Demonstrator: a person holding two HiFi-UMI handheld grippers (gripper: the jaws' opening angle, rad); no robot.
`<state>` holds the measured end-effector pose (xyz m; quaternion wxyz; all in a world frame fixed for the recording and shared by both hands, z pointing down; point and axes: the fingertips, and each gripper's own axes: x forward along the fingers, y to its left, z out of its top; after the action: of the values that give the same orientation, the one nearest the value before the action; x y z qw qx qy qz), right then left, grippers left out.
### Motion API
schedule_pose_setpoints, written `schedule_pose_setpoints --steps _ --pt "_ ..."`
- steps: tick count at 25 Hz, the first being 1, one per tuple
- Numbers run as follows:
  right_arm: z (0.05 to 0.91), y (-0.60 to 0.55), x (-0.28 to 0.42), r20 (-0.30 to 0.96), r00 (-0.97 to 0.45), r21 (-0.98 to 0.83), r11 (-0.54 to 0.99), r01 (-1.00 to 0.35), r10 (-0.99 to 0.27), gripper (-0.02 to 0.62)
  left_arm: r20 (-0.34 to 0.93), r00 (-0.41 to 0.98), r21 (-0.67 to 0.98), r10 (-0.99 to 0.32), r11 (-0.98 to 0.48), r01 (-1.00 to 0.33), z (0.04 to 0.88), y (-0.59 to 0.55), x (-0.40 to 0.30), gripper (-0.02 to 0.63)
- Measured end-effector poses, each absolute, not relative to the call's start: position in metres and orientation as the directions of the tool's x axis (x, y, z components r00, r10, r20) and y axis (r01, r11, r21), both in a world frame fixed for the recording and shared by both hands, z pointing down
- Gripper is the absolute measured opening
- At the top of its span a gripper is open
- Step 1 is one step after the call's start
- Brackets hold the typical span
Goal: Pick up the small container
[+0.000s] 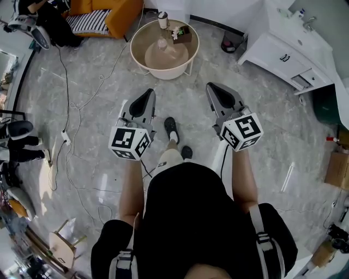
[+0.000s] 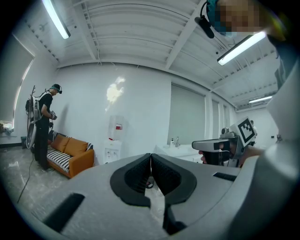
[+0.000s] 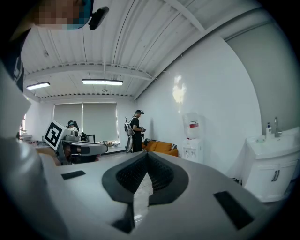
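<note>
A round beige table point(image 1: 140, 42) stands on the marble floor ahead of me. On it are a small white container with a dark top point(image 1: 162, 20) at the far edge, a small dark box with green in it point(image 1: 182, 34), and a clear item point(image 1: 162, 43) near the middle. My left gripper point(image 1: 149, 92) and right gripper point(image 1: 212, 86) are held side by side at waist height, well short of the table. Both point roughly level with jaws shut and nothing between them. In the left gripper view the pads point(image 2: 145, 171) meet; in the right gripper view the pads point(image 3: 154, 171) also meet.
An orange sofa point(image 1: 112, 15) stands behind the table at the left, and a white sink cabinet point(image 1: 286, 52) at the right. Cables point(image 1: 68, 117) trail over the floor on my left. Another person point(image 2: 44, 124) stands by the sofa. A water dispenser point(image 2: 114, 140) is against the wall.
</note>
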<state>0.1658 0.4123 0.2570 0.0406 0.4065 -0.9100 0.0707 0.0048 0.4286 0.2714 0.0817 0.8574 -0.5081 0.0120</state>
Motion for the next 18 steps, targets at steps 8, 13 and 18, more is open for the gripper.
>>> schedule_pose_setpoints --steps 8,13,18 --pt "0.245 0.342 0.160 0.126 -0.650 -0.077 0.646 -0.760 -0.749 0.005 0.086 0.508 0.126 -0.857 -0.497 -0.859 0.270 0.349 0.001 0.020" --pt "0.235 0.287 0.137 0.120 -0.648 -0.072 0.644 -0.762 -0.752 0.005 0.074 0.520 0.128 -0.851 -0.509 -0.851 0.265 0.291 -0.015 0.020" --pt "0.237 0.245 0.114 0.120 -0.646 -0.071 0.643 -0.763 -0.754 0.005 0.074 0.527 0.124 -0.846 -0.517 -0.847 0.267 0.246 -0.036 0.020"
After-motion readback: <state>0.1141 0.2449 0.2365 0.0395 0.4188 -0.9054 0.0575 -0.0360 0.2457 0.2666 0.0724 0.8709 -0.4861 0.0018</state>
